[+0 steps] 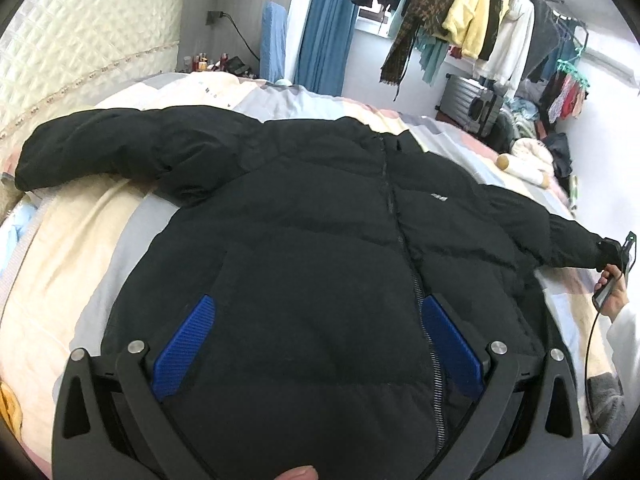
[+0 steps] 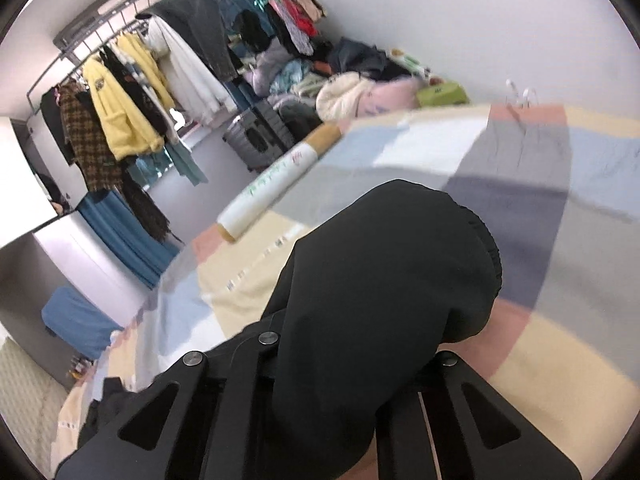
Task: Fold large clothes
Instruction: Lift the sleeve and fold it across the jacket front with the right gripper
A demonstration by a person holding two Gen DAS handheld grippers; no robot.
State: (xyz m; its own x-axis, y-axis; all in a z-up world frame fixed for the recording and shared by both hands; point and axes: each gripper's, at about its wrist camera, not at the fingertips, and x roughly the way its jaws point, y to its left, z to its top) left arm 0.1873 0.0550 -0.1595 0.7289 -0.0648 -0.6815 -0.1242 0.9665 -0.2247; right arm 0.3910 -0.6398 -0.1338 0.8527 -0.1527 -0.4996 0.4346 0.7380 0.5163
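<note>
A black puffer jacket (image 1: 320,220) lies front up and zipped on the bed, with both sleeves spread out to the sides. My left gripper (image 1: 316,308) hovers over the jacket's lower front, its blue pads (image 1: 186,344) wide apart and open, with nothing pinched between them. At the far right, my right gripper (image 1: 618,250) is shut on the cuff of the jacket's sleeve, held up off the bed. In the right wrist view the black sleeve (image 2: 384,272) drapes over the fingers and hides them.
A patchwork bedspread (image 1: 80,260) covers the bed below a quilted headboard (image 1: 80,40). A white roll-shaped pillow (image 2: 276,184) lies near the bed's edge. Beyond it are a rack of hanging clothes (image 1: 480,12), a grey suitcase (image 1: 468,104) and heaped garments (image 2: 348,92). A person's hand (image 1: 612,292) holds the right gripper.
</note>
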